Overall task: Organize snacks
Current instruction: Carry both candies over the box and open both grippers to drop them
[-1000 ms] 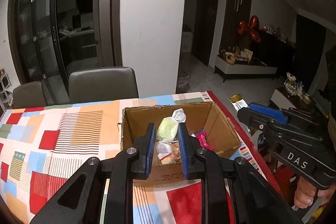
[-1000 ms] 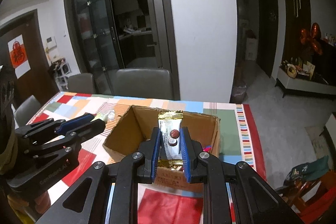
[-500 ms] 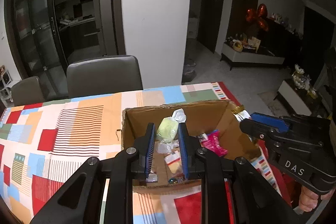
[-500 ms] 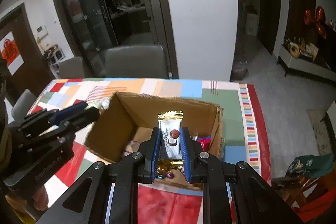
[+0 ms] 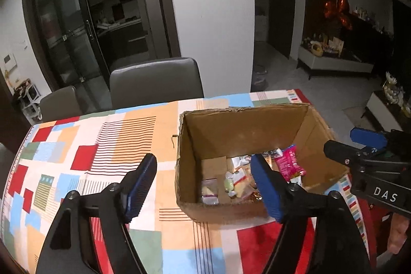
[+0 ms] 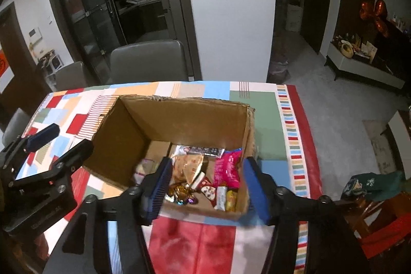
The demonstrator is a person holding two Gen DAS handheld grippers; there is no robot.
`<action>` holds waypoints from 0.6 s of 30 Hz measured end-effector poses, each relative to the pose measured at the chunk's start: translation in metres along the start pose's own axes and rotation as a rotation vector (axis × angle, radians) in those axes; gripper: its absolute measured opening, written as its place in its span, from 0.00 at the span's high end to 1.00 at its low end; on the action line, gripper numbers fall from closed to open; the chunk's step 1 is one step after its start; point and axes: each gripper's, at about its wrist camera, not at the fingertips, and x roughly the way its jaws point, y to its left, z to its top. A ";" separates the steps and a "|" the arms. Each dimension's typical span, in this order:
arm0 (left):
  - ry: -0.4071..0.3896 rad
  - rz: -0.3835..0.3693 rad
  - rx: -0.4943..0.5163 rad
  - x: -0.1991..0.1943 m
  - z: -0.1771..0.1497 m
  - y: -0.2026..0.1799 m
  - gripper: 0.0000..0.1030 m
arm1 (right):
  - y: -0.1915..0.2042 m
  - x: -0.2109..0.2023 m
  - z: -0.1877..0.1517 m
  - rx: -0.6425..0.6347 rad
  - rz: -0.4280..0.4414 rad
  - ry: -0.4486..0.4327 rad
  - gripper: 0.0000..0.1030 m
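Cardboard box (image 5: 246, 138): brown, open-topped, standing on the surface; far wall upright, top edge ragged.
Surface (image 5: 108, 145): covered by a patchwork cloth in red, orange, blue, green and white blocks, with striped panels.
Left gripper (image 5: 204, 184): jaws spread wide apart, nothing between them; left finger over the cloth just beside the box, right finger over the box interior.
Right gripper (image 6: 205, 186): jaws spread wide apart, nothing held; both blue pads above the near edge of the box.
Snacks (image 6: 203, 181): loose pile on the box floor, gathered toward the near right corner.
Pink packet (image 6: 227, 167): bright pink wrapper near the right wall of the box; print too small to read.
Dark bar wrapper (image 6: 200, 150): lies flat against the far wall; lettering present, not legible.
Tan packet (image 6: 190, 166): just left of the pink packet, partly over the gold-foil sweets (image 6: 179, 190).
Yellow-green sweet (image 5: 229, 184): on the box floor, among pale clear-wrapped pieces.
Writing, right gripper body: "DAS" in white capitals, read in the left wrist view.
Writing, left gripper body: embossed text, blurred, unreadable in the right wrist view.
Chairs (image 5: 156, 81): grey, at the far side of the surface.
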 end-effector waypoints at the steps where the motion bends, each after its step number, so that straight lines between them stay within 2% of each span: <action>1: -0.014 0.004 -0.001 -0.008 -0.003 0.000 0.23 | -0.001 -0.004 -0.003 -0.003 0.000 -0.010 0.39; 10: -0.158 0.044 -0.016 -0.078 -0.025 0.004 0.06 | 0.003 -0.065 -0.035 -0.028 -0.018 -0.152 0.27; 18: -0.261 0.064 -0.032 -0.133 -0.060 0.003 0.00 | 0.010 -0.115 -0.070 -0.034 -0.008 -0.245 0.20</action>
